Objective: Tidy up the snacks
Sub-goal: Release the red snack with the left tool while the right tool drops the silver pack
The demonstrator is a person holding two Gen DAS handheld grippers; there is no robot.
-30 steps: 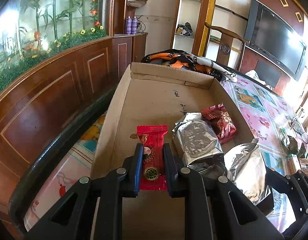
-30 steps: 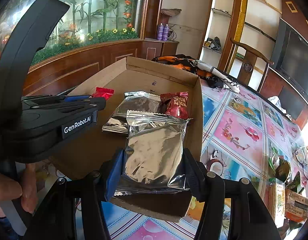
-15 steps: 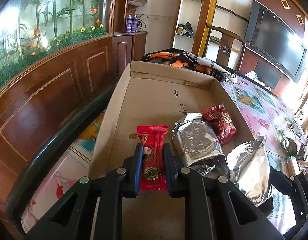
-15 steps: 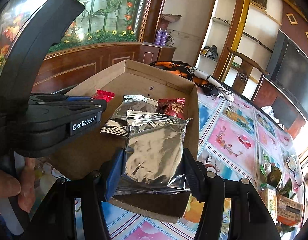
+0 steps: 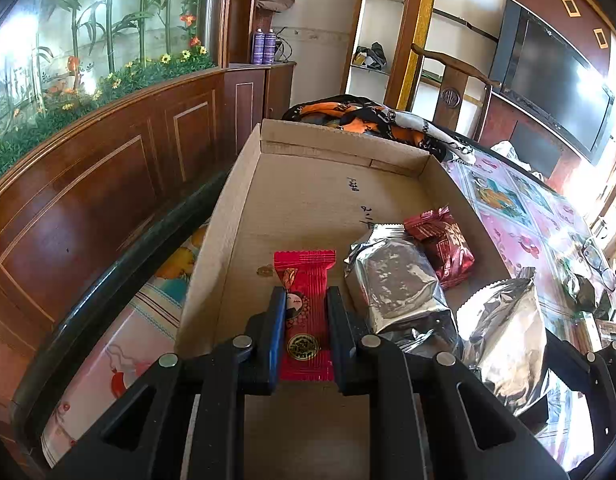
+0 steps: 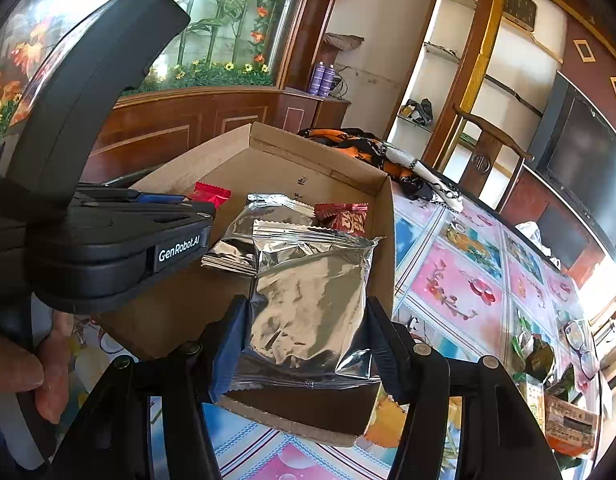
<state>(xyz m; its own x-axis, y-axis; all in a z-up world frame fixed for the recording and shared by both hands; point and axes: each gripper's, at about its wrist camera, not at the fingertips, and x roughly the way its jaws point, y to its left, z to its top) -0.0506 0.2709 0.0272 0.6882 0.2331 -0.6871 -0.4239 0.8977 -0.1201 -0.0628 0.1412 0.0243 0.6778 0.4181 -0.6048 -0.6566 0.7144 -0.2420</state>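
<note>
An open cardboard box (image 5: 308, 184) lies on the table; it also shows in the right wrist view (image 6: 180, 304). My left gripper (image 5: 306, 300) is shut on a red candy packet (image 5: 306, 280) held low over the box's near left floor. Inside the box lie a silver foil bag (image 5: 395, 284) and a dark red snack packet (image 5: 443, 244). My right gripper (image 6: 308, 312) is shut on a second silver foil bag (image 6: 308, 296), held over the box's near right corner. That bag shows in the left wrist view (image 5: 503, 340). The left gripper's body (image 6: 108, 240) fills the left of the right wrist view.
The table has a floral patterned cover (image 6: 467, 280). More snack packets (image 6: 563, 412) and glasses (image 6: 579, 336) lie at its right edge. A patterned cloth (image 5: 371, 120) is heaped behind the box. A wooden panelled wall (image 5: 108, 184) runs along the left.
The right gripper with its foil bag has shifted slightly and the view has tilted. The left gripper and red packet have barely moved.
</note>
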